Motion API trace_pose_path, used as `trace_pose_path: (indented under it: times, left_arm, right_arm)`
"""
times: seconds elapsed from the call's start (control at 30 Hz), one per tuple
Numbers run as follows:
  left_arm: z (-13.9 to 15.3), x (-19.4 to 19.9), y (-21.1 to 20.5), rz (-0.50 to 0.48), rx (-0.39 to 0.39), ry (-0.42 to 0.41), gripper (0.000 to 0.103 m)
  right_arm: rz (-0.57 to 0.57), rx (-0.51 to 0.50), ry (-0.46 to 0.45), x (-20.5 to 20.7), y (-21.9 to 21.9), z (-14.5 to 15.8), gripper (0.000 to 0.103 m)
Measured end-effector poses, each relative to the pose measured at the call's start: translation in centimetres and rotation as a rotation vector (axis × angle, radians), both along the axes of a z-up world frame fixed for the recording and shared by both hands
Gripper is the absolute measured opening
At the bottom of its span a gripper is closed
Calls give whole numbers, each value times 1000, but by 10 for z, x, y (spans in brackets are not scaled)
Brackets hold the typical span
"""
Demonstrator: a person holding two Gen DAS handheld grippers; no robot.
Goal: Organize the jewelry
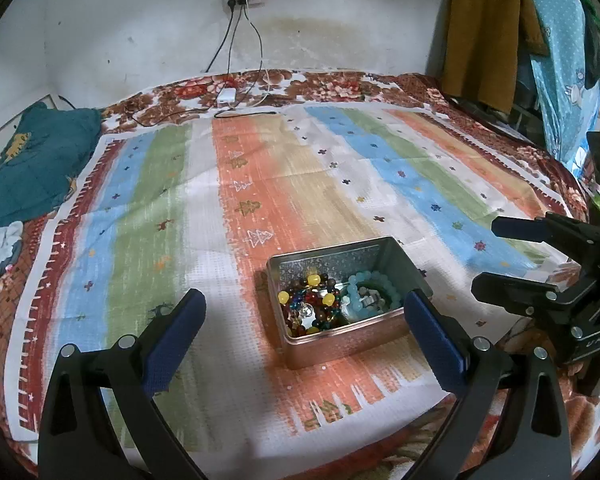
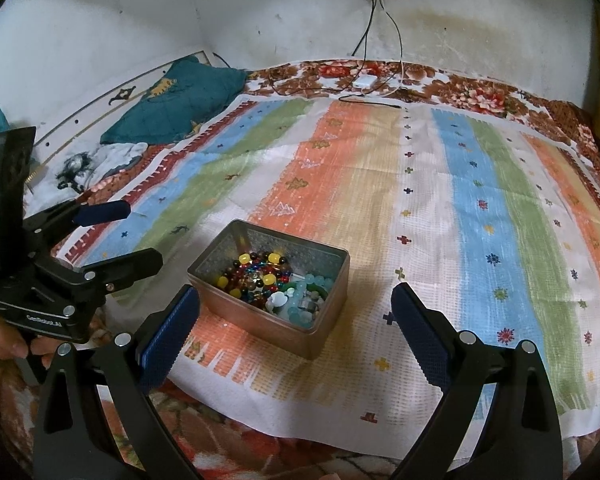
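Observation:
An open metal tin [image 1: 384,249] [image 2: 278,330] stands on the striped cloth, lid off. Inside lie a multicoloured bead bracelet with yellow beads [image 1: 314,280] [image 2: 245,258] and a pale blue bead bracelet [image 1: 356,298] [image 2: 300,300], tangled with other small pieces. My left gripper [image 1: 306,300] is open, its blue pads [image 1: 172,336] either side of the tin and nearer to me, nothing between them. My right gripper [image 2: 296,300] is open too, hovering just this side of the tin and empty. Each gripper shows in the other's view: the right gripper [image 1: 488,254] and the left gripper [image 2: 140,234].
The striped cloth [image 1: 260,160] [image 2: 440,200] covers a floral bedspread [image 1: 340,84]. A teal cushion [image 1: 32,160] [image 2: 180,100] and white cloth lie at the left. Charger cables and a white adapter [image 1: 226,96] [image 2: 366,82] trail at the back. Clothes hang at the far right [image 1: 492,32].

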State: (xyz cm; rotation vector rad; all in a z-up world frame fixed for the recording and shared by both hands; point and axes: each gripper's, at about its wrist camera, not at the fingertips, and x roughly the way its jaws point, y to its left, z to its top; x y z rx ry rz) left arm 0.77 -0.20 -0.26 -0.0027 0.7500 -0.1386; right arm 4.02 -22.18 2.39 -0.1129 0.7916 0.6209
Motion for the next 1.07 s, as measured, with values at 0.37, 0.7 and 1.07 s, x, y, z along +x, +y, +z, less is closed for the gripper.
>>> trace_pose_path:
  times: [0.37, 0.7, 1.07]
  left_arm:
    - [0, 0, 0, -1, -1, 2, 97]
    - [-1, -2, -1, -6, -5, 1, 97]
    - [-6, -2, -4, -5, -5, 27, 97]
  right_arm:
    - [-9, -9, -3, 0, 0, -4, 97]
    - [-9, -11, 2, 1, -2, -5, 97]
    - [-10, -13, 1, 1, -2, -5, 97]
